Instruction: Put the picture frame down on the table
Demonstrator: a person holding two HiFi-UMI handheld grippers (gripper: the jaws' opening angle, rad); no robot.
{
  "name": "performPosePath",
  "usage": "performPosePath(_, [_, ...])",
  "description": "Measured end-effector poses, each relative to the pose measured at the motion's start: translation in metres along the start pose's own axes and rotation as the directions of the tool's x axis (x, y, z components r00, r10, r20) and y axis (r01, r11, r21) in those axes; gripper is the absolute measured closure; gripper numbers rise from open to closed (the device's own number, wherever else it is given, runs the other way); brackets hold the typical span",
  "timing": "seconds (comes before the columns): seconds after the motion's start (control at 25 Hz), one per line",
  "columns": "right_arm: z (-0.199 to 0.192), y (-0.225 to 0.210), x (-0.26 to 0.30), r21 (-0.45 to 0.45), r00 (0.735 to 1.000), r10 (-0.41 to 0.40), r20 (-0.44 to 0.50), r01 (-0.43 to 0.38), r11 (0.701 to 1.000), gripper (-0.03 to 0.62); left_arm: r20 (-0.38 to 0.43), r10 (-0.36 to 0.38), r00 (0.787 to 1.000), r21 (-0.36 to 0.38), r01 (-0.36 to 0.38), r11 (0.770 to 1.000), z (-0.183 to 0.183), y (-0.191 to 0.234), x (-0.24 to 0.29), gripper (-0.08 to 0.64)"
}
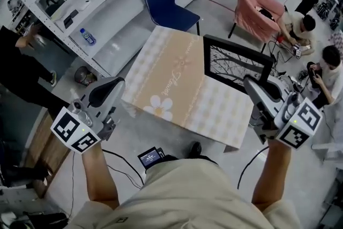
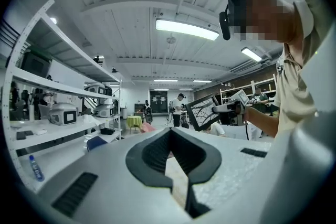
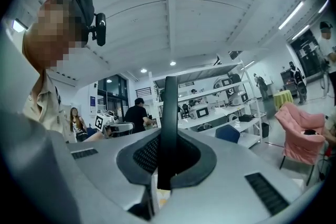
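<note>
The picture frame is black-edged with a bare-branch picture, and it hangs tilted over the right part of the table. The table wears a beige checked cloth with a white flower. My right gripper is shut on the frame's near right edge. In the right gripper view that edge shows as a dark upright bar pinched between the pads. My left gripper hovers off the table's left edge, shut with nothing in it. From the left gripper view the frame appears across the table.
White shelving with equipment and a water bottle runs along the left. A blue chair stands behind the table, and a pink-draped chair farther back. People sit on the floor at right. Another person stands at left.
</note>
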State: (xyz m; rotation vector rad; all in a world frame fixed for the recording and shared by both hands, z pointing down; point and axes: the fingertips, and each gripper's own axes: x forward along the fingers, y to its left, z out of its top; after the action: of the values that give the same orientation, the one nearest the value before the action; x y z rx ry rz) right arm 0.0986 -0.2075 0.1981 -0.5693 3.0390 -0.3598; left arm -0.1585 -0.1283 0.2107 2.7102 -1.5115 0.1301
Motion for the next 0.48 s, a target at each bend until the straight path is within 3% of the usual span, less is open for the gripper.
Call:
performPosePath(0.2, [-0.007,-0.022,0.012,0.017,0.999,0.048,-0.009,-0.048,0.999,0.571,-0.019,0.078,0.997,0.006,-0.078,0.997,-0.005,0.012,0.0,0.555])
performPosePath(0.48, [-0.02,-0.034,0.016,0.032,0.998,0.066,-0.014,-0.065,0.997,0.571,-0.021,0.095,0.995,0.007,-0.095,0.995,-0.013,0.013,0.006,0.555])
